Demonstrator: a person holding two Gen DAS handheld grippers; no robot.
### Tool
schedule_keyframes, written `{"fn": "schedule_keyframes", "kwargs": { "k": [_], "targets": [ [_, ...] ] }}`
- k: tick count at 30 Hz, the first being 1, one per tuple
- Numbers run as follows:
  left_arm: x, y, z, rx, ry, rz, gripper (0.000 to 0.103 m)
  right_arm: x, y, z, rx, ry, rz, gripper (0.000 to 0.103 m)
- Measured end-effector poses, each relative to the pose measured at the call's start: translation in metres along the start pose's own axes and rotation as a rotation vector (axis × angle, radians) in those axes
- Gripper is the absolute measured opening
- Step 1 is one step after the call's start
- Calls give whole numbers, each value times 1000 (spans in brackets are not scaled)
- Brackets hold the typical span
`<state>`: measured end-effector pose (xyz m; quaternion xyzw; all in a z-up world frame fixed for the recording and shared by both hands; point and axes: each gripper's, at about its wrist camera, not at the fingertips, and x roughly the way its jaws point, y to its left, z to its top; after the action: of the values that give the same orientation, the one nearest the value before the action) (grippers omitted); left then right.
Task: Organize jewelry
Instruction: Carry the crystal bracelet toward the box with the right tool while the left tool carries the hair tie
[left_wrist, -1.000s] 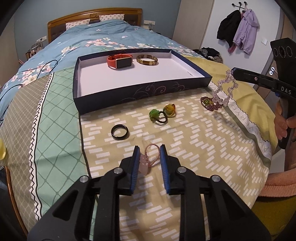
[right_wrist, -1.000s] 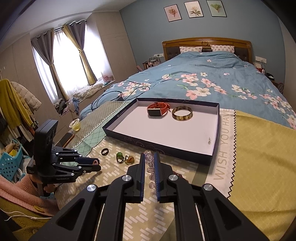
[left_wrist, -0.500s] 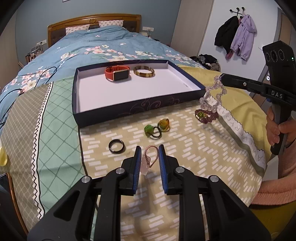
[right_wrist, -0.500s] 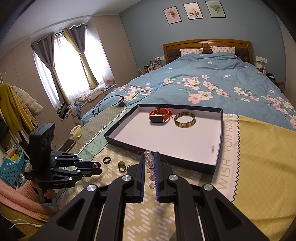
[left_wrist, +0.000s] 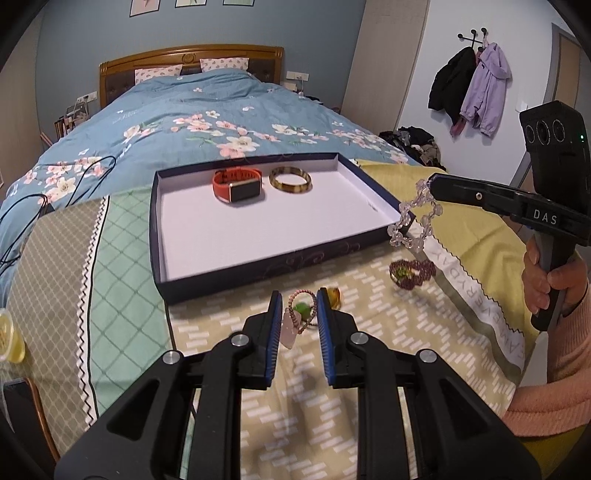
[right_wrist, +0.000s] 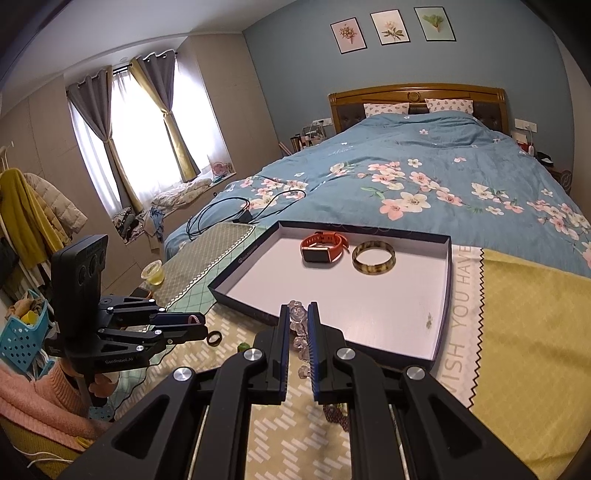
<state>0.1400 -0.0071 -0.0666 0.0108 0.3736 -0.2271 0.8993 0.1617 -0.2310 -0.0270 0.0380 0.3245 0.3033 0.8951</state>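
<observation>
We hold two pieces at once over the bed. Our left gripper (left_wrist: 298, 314) has its fingers closed in on a pink bead bracelet (left_wrist: 301, 309), the loop caught between the blue pads with a pale pink pendant hanging under it, clear of the patterned blanket (left_wrist: 369, 350). It hangs just short of the near edge of the navy tray (left_wrist: 236, 275).

Our right gripper (right_wrist: 297, 334) has its fingers clamped tight on a clear crystal bracelet (left_wrist: 413, 221), which dangles as an open loop at the tray's near right corner.

Inside the tray, toward its far edge, an orange smartwatch (left_wrist: 238, 184) and a tortoiseshell bangle (left_wrist: 290, 179) lie side by side, just apart, on the white floor.

On the blanket, near the tray's near edge, a green ring (left_wrist: 302, 307) shows through the pink loop and an amber ring (left_wrist: 334, 295) peeks out beside the left gripper's right finger. A dark red beaded bracelet (left_wrist: 412, 271) lies toward the right edge of the blanket. A black ring (right_wrist: 215, 338) sits on the blanket under the left gripper in the right wrist view.
</observation>
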Motion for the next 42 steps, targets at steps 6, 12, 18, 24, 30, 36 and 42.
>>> {"fn": "schedule_keyframes", "kwargs": {
  "k": [6,12,18,24,30,36,42],
  "targets": [
    [4,3,11,-8,-9,-5,19,4,-1,8,-8,-6,-4,8],
    [8,5,21,-13,-18,-1,19,10,-6,14,0,-6,-10,8],
    [11,9,31,-7,-35,16,19,18,-10,20,1,-3,-15,8],
    [16,12,43,-5,-45,24,19,25,-14,28,6,-8,-20,8],
    [22,12,51,0,-48,25,19,32,-17,35,4,-7,-26,8],
    [29,14,57,0,-42,35,19,39,-21,40,9,-3,-31,8],
    [39,16,63,1,-32,40,19,50,-22,46,9,6,-33,8]
  ]
}}
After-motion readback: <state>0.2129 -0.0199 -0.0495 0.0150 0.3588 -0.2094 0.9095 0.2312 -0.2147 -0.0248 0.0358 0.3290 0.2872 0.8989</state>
